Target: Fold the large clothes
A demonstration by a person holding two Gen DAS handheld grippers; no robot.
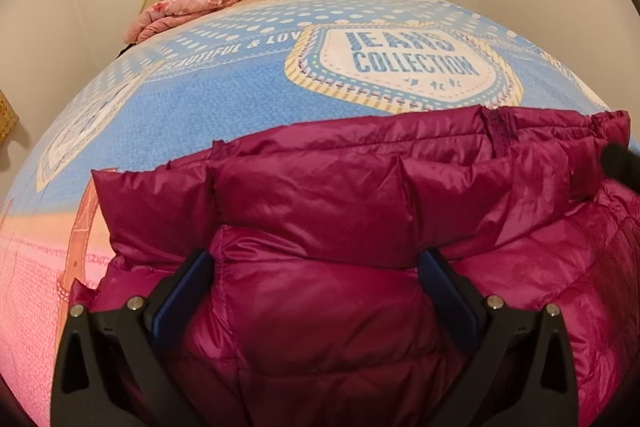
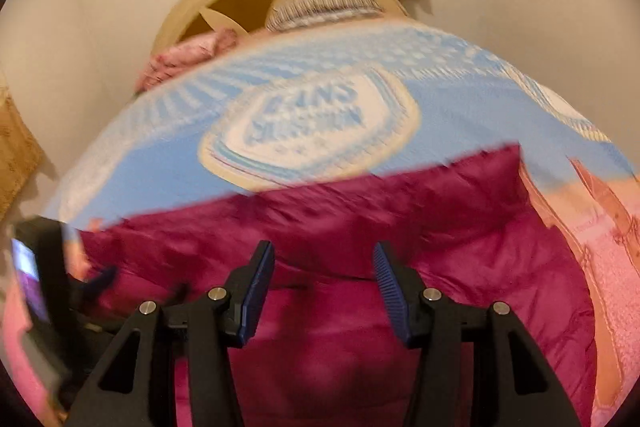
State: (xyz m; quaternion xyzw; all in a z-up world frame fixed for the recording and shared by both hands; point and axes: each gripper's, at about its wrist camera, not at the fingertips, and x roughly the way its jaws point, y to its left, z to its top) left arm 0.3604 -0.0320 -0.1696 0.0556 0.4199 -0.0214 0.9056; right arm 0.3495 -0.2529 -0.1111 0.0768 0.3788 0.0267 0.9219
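The magenta puffer jacket point(image 1: 320, 227) lies partly folded on the near end of the bed point(image 1: 200, 115). My left gripper point(image 1: 316, 291) straddles a puffy fold, jaws spread, not pinching. My right gripper point(image 2: 324, 291) hangs released above it. Next I judge a firm grasp on the edge is needed.

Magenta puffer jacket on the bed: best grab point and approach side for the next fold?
Take the puffer jacket at its far folded edge, near a corner. Come from above, one finger slid under the edge: it sits raised and free on the bedspread, while the quilted middle is bulky and slippery.
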